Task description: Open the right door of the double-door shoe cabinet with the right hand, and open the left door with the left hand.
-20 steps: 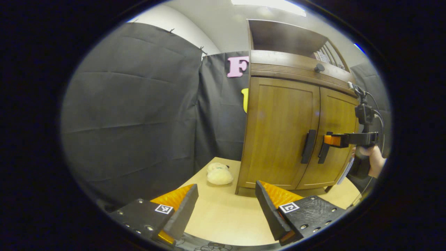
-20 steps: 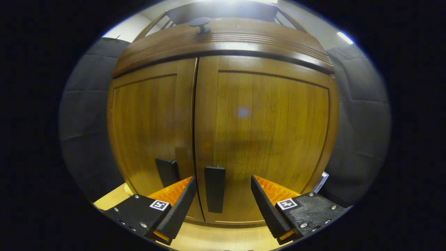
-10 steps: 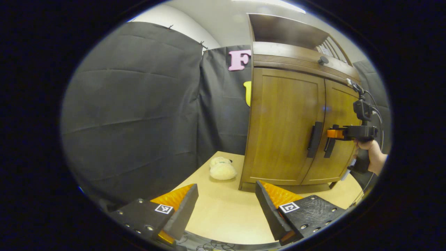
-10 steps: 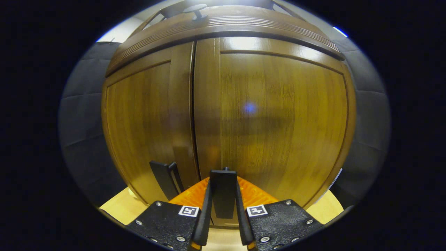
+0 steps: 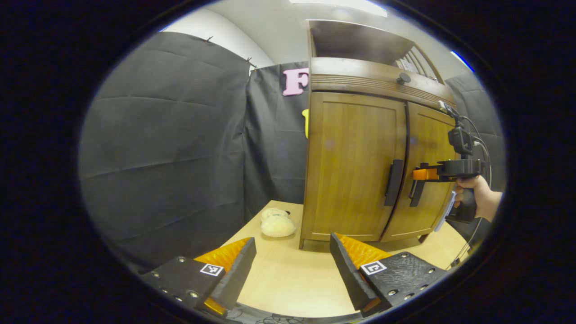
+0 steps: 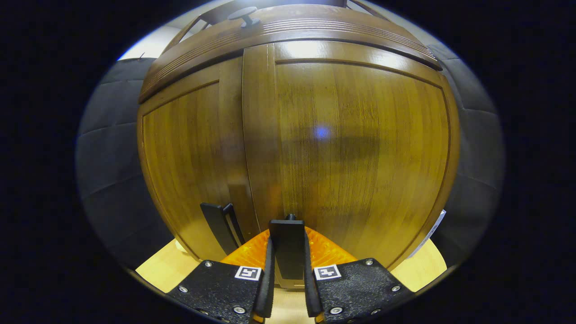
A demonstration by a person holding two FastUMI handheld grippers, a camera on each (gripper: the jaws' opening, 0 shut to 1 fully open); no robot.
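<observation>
Right hand-held gripper clenched on right door handle; left hand-held gripper released, well apart from cabinet; crooked pull risks handle slipping out.

Brown wooden shoe cabinet, right door slightly ajar, left door shut

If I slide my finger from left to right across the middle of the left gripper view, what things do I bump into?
Black cloth wall → fluffy cream toy on the table → left door → left door handle → right door handle → right gripper → hand holding it.
</observation>
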